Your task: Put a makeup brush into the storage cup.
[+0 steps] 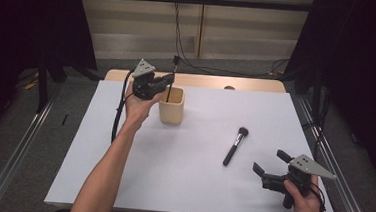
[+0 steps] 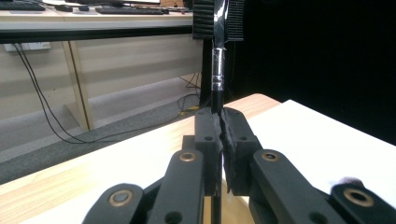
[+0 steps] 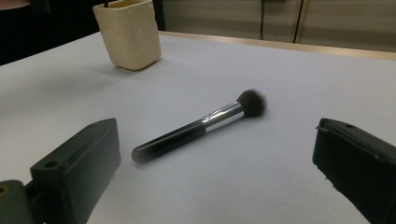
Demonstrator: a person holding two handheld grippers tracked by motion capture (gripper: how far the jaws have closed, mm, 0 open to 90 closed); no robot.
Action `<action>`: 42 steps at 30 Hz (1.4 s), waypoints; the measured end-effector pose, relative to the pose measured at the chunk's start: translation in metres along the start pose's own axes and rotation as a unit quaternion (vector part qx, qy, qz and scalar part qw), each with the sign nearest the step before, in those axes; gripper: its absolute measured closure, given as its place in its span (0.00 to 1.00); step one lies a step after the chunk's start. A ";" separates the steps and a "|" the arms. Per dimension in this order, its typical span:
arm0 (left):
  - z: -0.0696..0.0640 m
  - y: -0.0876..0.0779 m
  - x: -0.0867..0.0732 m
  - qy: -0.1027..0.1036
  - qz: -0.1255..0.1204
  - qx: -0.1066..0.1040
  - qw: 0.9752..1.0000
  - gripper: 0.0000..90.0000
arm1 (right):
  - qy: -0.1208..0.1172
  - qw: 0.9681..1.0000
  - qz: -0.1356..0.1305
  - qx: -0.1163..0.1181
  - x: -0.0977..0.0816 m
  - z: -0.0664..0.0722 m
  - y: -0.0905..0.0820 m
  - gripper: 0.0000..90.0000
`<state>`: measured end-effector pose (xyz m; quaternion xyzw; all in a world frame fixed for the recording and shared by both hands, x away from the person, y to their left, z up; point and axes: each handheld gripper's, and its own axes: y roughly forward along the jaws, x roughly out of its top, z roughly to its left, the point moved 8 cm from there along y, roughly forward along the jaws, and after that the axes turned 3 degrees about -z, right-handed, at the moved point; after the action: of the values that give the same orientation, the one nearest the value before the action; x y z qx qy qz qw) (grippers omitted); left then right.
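A cream cup (image 1: 171, 105) stands on the white table top (image 1: 190, 181) toward the back left. My left gripper (image 1: 167, 79) hovers over its rim, shut on a thin black brush (image 1: 171, 80) that stands upright with its lower end inside the cup. In the left gripper view the jaws pinch the brush handle (image 2: 217, 77) between them, and its flat black head rises past the top edge. A black makeup brush (image 1: 235, 145) with a silver ferrule lies flat right of centre. My right gripper (image 1: 268, 161) is open near the front right, pointing at that makeup brush (image 3: 201, 125), short of it.
The cream cup (image 3: 128, 33) sits far left in the right gripper view. A wooden strip (image 1: 198, 80) runs along the table's back edge. Cables (image 1: 180, 40) trail on the grey floor behind, and dark curtains hang on both sides.
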<state>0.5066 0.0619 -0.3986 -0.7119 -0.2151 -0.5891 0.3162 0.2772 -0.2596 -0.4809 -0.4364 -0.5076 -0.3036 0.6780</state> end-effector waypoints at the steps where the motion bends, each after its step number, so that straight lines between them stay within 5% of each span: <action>1: 0.000 0.000 -0.001 -0.002 -0.001 0.001 1.000 0.95 | 0.000 1.000 0.000 -0.001 0.000 0.000 0.000 0.01; 22: 0.009 0.001 -0.034 -0.010 0.028 0.014 0.999 0.95 | 0.000 1.000 0.005 0.000 -0.001 0.001 0.001 0.01; 42: 0.010 -0.004 -0.042 -0.007 0.042 0.010 0.999 0.94 | -0.001 1.000 0.004 0.003 -0.001 0.002 0.001 0.01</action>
<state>0.5022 0.0743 -0.4402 -0.7209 -0.1932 -0.5685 0.3462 0.2766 -0.2575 -0.4823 -0.4367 -0.5073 -0.2991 0.6801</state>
